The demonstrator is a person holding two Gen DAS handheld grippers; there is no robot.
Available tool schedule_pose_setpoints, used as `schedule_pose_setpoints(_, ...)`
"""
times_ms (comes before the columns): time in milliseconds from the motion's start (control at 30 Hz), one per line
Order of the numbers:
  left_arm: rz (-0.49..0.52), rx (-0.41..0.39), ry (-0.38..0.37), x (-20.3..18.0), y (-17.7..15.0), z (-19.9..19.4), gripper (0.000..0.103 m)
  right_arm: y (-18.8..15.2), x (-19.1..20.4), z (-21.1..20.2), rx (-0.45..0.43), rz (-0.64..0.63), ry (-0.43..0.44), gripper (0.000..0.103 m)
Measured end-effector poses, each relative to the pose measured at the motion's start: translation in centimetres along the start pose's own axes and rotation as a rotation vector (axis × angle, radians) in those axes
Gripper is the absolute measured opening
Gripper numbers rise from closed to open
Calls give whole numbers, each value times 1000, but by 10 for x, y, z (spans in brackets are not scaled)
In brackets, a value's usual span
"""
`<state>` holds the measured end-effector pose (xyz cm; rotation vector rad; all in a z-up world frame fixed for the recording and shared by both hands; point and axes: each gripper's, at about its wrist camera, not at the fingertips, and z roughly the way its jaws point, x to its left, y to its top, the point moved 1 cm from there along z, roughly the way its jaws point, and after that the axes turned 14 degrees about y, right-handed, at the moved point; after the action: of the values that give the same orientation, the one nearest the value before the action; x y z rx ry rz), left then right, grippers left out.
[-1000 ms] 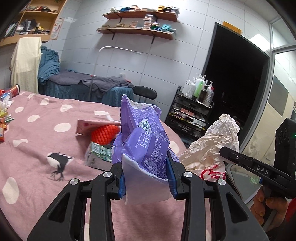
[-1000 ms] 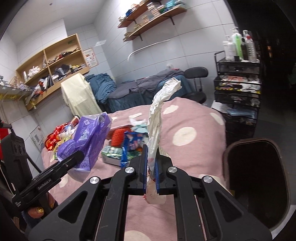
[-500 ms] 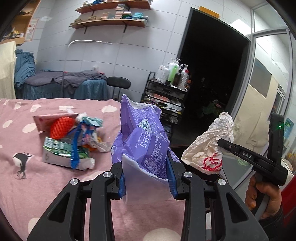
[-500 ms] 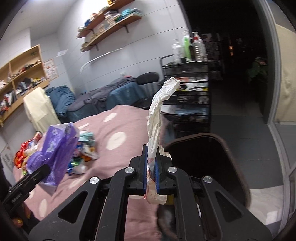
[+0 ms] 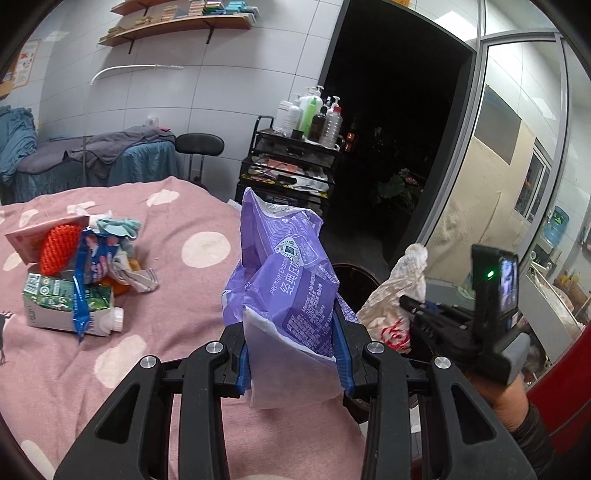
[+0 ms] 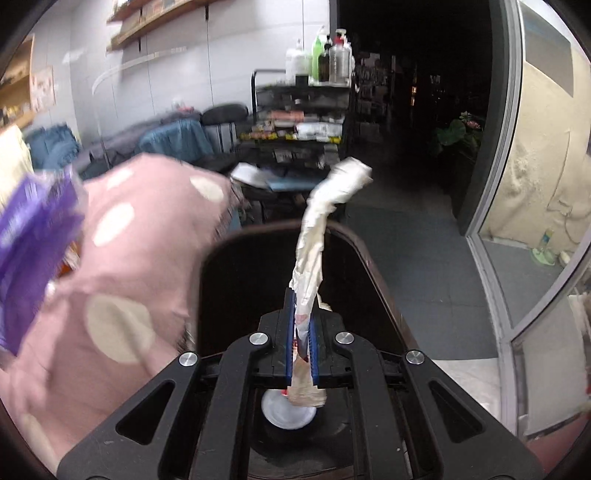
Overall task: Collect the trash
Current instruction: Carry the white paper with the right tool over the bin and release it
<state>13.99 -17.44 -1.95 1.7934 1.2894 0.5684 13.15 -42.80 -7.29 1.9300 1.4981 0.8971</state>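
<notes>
We see a black wire cart point(image 5: 291, 177) bearing pump bottles point(image 5: 314, 114), a black stool point(image 5: 199, 142), wall shelves point(image 5: 177, 22) and a blue-draped massage bed point(image 5: 92, 162).

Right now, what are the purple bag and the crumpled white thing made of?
The purple bag looks like thin glossy plastic film: it shines and creases sharply. The crumpled white wrapper seems to be matte paper or thin plastic, wrinkled all over; I can't tell which.

Your left gripper point(image 5: 291, 354): matt black plastic w/ shiny metal screws, blue ribbed pads. It grips a glossy purple plastic pouch point(image 5: 291, 280). Your right one point(image 6: 302, 354) pinches a crinkled, paper-like white wrapper point(image 6: 314, 251). Bedspread point(image 5: 177, 236): soft matt pink cloth. Bin point(image 6: 236, 280): smooth dark plastic.
</notes>
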Motion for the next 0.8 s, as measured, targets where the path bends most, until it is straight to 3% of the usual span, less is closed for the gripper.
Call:
schedule_pose_setpoints(200, 35, 19, -6, -13, -5, 9, 36, -18, -9, 21, 74, 32, 10, 8)
schedule_pose_setpoints(267, 41, 26, -10, -16, -7, 11, 36, -21, -9, 26, 90, 39, 13, 12)
schedule_pose_setpoints(300, 43, 31, -13, -18, -7, 13, 36, -24, -8, 28, 99, 41, 15, 23)
schedule_pose_setpoints(333, 44, 37, -17, -19, -8, 14, 36, -25, -9, 29, 100, 45, 15, 44)
schedule_pose_setpoints(400, 48, 45, -22, -22, -9, 18, 36, -26, -9, 28, 81, 70, 26, 66)
schedule_pose_setpoints(800, 69, 86, -61, -36, -6, 31, 36, -12, -17, 6, -5, 121, 23, 72)
